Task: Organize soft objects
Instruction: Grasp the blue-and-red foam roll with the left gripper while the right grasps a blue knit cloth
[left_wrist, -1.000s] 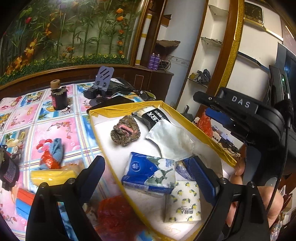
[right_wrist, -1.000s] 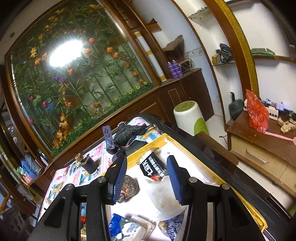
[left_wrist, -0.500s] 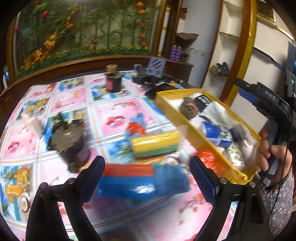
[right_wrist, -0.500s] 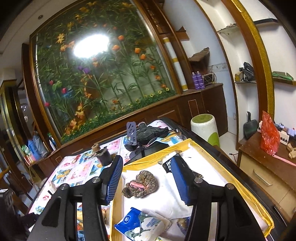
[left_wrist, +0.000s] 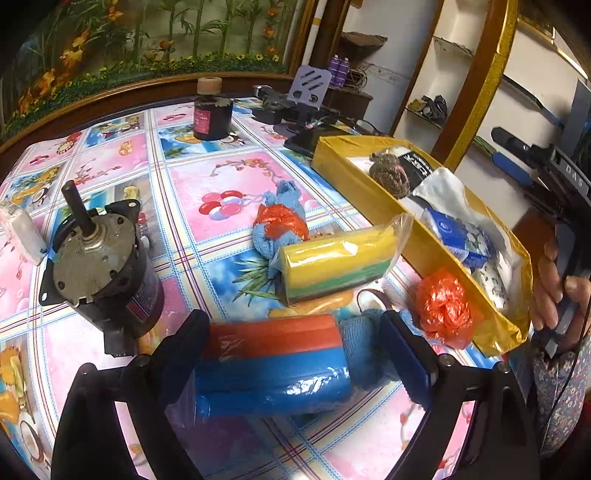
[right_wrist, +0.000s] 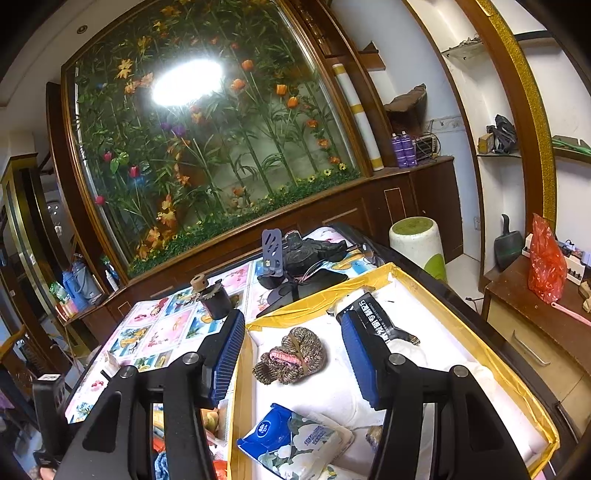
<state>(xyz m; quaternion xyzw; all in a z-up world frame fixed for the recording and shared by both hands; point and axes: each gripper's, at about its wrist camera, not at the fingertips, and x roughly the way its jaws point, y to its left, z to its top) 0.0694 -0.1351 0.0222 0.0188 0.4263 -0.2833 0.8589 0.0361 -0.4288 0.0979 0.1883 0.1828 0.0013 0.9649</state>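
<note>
We find the red-and-blue plastic-wrapped sponge roll (left_wrist: 273, 365) on the worktop (left_wrist: 207, 192), between the spread fingers of the left gripper (left_wrist: 295, 354), long axis running finger to finger, untouched. Its wrap is glossy. The right gripper (right_wrist: 291, 354), fingers parted and empty, hovers over the yellow-rimmed cardboard tray (right_wrist: 476, 347).
</note>
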